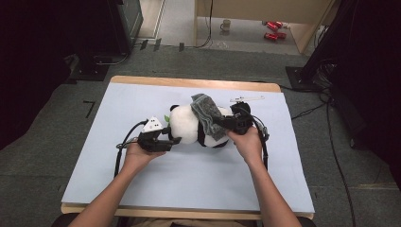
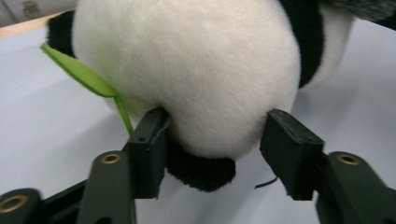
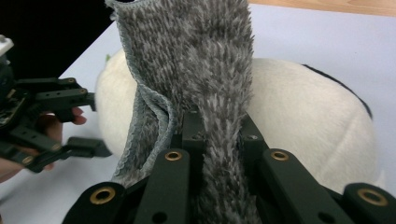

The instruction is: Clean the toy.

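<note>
Grey carpet surrounds the counter (image 1: 142,189), whose top is covered by a pale blue sheet with a wooden edge showing at the far side. Beyond it, on the floor, stand a mug (image 1: 226,24) and some red cans (image 1: 273,30), and a small white strip (image 1: 247,99) lies on the sheet near the far right.

At the middle of the counter lies a plush panda (image 1: 187,124), white with black patches, on its side. A green felt leaf (image 2: 84,74) sticks out beside its black ear. A grey fuzzy cloth (image 1: 207,113) is draped over the panda's body.

The left gripper (image 1: 174,140), held in the person's left hand (image 1: 135,155), sits at the panda's near left end. Its fingers (image 2: 149,140) stand apart on either side of a rounded white part of the toy; in the left gripper view the left one touches the plush while the right one stands just clear of it, so nothing is clamped.

The right gripper (image 1: 221,124), in the right hand (image 1: 248,142), reaches in from the right over the panda's body. Its fingers (image 3: 191,130) are closed tight on a fold of the grey cloth, which rises up from between them and hangs across the white plush
</note>
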A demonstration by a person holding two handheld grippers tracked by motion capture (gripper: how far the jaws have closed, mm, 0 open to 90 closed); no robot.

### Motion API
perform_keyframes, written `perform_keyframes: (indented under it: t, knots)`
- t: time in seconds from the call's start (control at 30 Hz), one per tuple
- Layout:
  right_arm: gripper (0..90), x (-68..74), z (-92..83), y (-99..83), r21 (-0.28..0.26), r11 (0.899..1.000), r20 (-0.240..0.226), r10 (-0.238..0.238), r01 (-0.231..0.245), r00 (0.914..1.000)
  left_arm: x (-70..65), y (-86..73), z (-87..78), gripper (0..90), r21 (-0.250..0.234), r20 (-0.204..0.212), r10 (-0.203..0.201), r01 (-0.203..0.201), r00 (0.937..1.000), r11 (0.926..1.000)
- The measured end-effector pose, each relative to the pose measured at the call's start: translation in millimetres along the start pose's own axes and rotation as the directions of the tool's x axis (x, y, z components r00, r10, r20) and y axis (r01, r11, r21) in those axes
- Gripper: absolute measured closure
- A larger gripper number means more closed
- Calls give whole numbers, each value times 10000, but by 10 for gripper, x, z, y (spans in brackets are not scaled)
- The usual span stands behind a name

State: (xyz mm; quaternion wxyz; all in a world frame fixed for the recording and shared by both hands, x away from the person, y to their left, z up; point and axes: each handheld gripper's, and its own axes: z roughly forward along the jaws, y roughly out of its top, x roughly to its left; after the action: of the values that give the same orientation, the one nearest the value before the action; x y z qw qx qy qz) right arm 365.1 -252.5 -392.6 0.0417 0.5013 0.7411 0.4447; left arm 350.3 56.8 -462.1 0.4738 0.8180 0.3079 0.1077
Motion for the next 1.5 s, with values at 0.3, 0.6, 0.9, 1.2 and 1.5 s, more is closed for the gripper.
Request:
perform_keyframes:
  t: [0.3,0.6,0.9,1.2,1.5]
  knots:
    - [792,45,-43,24,-329,9995,-233,1,-8,9997,-16,69,-63,788,166,219,-640,636,9977,9978]
    - [792,146,-287,124,-1072,9942,-671,1,-73,9977,19,198,-206,840,-159,2214,-2516,2615,9422,9651]
    - [791,508,-241,146,-777,9958,-1291,-589,491,9899,49,211,-350,832,315,2382,-3818,3858,8930,9220]
    - [789,704,215,-48,299,9948,-1209,-929,972,9883,53,184,-311,817,507,1864,-3918,3894,9010,9197]
    - [786,545,168,-28,751,9894,-277,-1223,1240,9921,60,171,-300,807,563,1652,-3647,3604,9163,9311]
